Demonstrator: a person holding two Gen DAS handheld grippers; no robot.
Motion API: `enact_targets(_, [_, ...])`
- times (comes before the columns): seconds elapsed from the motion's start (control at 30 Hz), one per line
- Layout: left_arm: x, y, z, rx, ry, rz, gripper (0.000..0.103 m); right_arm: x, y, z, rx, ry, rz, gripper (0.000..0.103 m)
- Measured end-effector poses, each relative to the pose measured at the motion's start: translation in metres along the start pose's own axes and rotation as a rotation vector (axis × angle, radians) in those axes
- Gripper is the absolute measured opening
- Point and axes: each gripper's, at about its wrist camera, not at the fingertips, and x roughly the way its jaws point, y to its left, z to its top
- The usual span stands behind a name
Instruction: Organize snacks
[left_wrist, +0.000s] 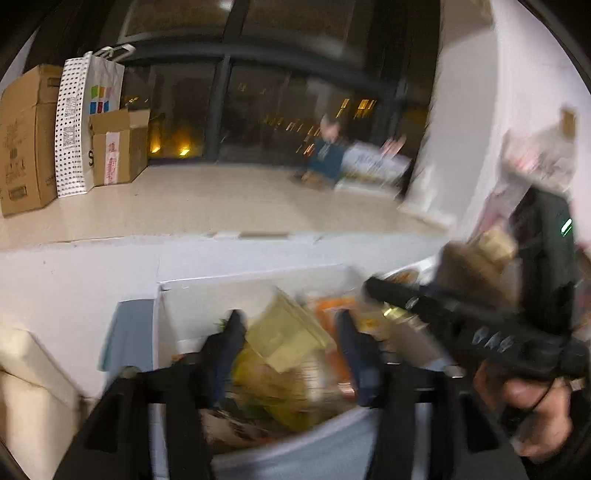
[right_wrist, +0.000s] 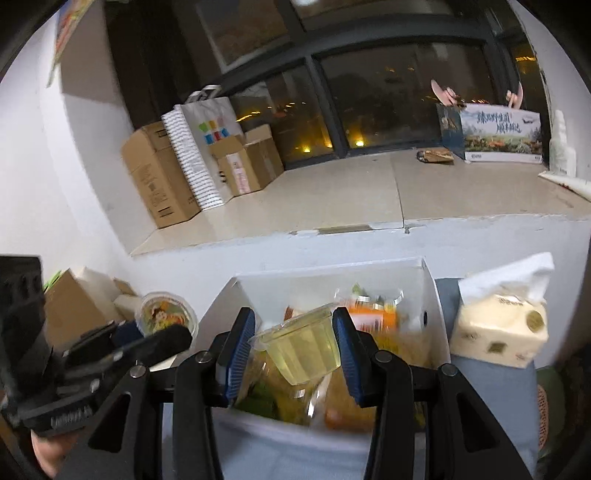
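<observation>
Chinese slogan on scenic box (right_wrist: 500, 134), characters perhaps illegible

- Right gripper (right_wrist: 291, 354): black angular arms, each fastened by a round silver pivot screw, ending in ribbed blue pads (right_wrist: 239, 354).
- Left gripper (left_wrist: 291, 354): the same black frame and blue-faced fingers, blurred.
- Seen from the left wrist, the right unit's black body carries a small green light, a brass-coloured fitting and pale markings; a bare hand (left_wrist: 535, 417) grips its handle.
</observation>
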Motion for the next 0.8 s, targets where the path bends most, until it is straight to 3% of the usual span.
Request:
enact_targets(0.03, [0.007, 0.002, 0.001, -0.008, 0.02, 0.027, 0.102, 0.008, -0.005, 0.005, 0.033, 0.004, -0.01, 0.065])
enact_targets(0.07, [0.01, 0.007, 0.0, -0.033, 0.021, 0.015, 0.103, 0.015, -0.012, 0.009, 0.08, 0.022, -0.01, 0.08])
enact_targets(0.1, [0.009, 0.011, -0.002, -0.05, 0.014, -0.004, 0.103, 0.022, -0.022, 0.012, 0.143, 0.041, 0.004, 0.103])
enact_targets(0.2, [0.008, 0.023, -0.014, -0.105, 0.021, 0.004, 0.103, 0.014, -0.033, 0.009, 0.193, -0.014, 0.025, 0.103])
enact_targets(0.33, [-0.007, 0.025, -0.024, -0.149, -0.014, 0.005, 0.103, -0.005, -0.031, 0.002, 0.127, -0.036, -0.018, 0.103])
enact_targets(0.5, [-0.043, 0.007, -0.034, -0.119, -0.084, 0.124, 0.103, -0.038, -0.012, -0.009, 0.005, -0.077, -0.052, 0.103])
enact_targets(0.63, [-0.077, -0.003, -0.05, -0.158, -0.124, 0.144, 0.103, -0.065, 0.013, -0.022, -0.106, -0.13, -0.124, 0.103])
enact_targets(0.8, [-0.113, -0.01, -0.082, -0.19, -0.114, 0.021, 0.103, -0.094, 0.039, -0.043, -0.193, -0.144, -0.145, 0.103])
